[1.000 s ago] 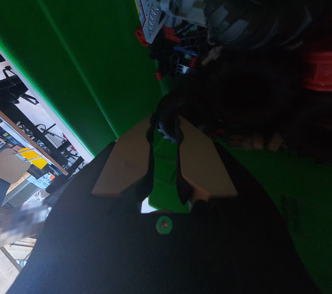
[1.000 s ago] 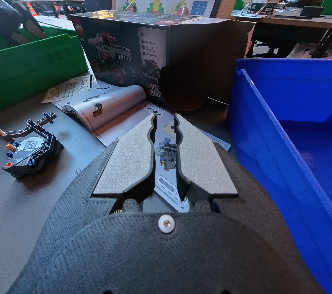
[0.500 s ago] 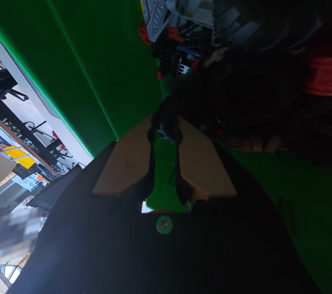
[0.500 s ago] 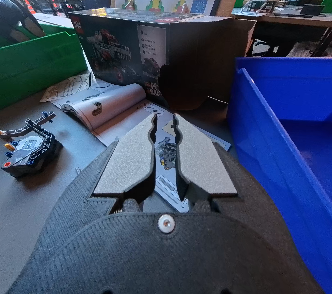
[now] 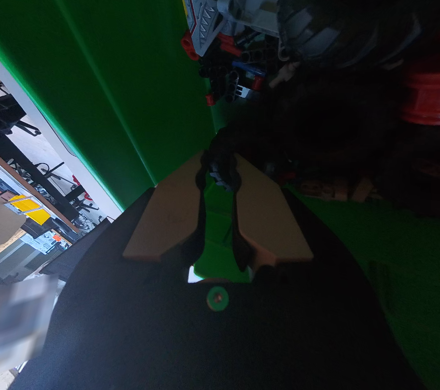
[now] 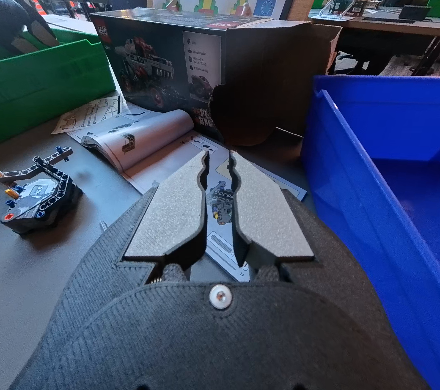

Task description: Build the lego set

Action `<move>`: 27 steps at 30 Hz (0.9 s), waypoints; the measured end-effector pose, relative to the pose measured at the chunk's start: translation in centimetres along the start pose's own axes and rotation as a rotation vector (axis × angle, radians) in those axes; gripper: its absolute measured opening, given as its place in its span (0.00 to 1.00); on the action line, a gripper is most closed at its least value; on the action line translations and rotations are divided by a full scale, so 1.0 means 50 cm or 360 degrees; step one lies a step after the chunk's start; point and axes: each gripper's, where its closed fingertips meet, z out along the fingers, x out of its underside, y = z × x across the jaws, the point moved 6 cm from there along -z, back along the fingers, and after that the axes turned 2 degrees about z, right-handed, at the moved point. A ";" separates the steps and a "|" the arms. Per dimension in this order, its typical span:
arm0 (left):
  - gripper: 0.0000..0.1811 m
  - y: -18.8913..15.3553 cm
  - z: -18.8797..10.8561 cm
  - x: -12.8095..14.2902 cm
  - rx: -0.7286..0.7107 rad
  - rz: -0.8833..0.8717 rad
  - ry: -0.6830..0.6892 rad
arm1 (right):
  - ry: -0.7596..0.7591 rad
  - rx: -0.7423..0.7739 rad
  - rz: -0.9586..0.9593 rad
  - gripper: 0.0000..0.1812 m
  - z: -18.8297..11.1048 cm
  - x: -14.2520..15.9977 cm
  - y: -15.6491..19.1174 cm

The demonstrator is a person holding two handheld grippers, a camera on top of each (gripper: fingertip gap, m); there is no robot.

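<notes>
My left gripper (image 5: 219, 159) is down inside the green bin (image 5: 107, 45), shut on a small black piece with pale teeth (image 5: 220, 172) at its fingertips. Ahead of it lies a pile of loose pieces (image 5: 228, 73), with a grey panel marked in red (image 5: 202, 12), a big black tyre (image 5: 333, 21) and a red rim (image 5: 421, 102). My right gripper (image 6: 219, 154) hovers over the open instruction booklet (image 6: 147, 143), its jaws a narrow gap apart and empty. The part-built black model (image 6: 40, 197) sits on the table to its left.
The set's dark box (image 6: 178, 64) stands behind the booklet. A blue bin (image 6: 357, 188) is close on the right. The green bin (image 6: 47, 78) is at the left, with the left gripper's body (image 6: 14, 21) reaching into it. A sticker sheet (image 6: 90, 114) lies by the booklet. My right fingertips sit around 55 centimetres from my left ones.
The left gripper has shifted slightly inside the green bin, still holding the black piece. The right gripper has barely moved.
</notes>
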 end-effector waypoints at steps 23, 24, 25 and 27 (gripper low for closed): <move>0.07 -0.002 0.000 0.000 -0.0019 0.0036 0.0004 | 0.0005 0.0000 -0.0004 0.07 0.001 0.000 0.001; 0.07 -0.002 0.000 0.000 -0.0018 0.0033 0.0004 | 0.0006 0.0000 -0.0003 0.07 0.001 0.001 0.001; 0.07 -0.002 0.000 0.000 -0.0017 0.0031 0.0004 | 0.0006 -0.0001 -0.0003 0.07 0.001 0.001 0.001; 0.07 -0.002 0.000 0.000 -0.0016 0.0030 0.0003 | 0.0006 -0.0001 -0.0003 0.07 0.001 0.001 0.001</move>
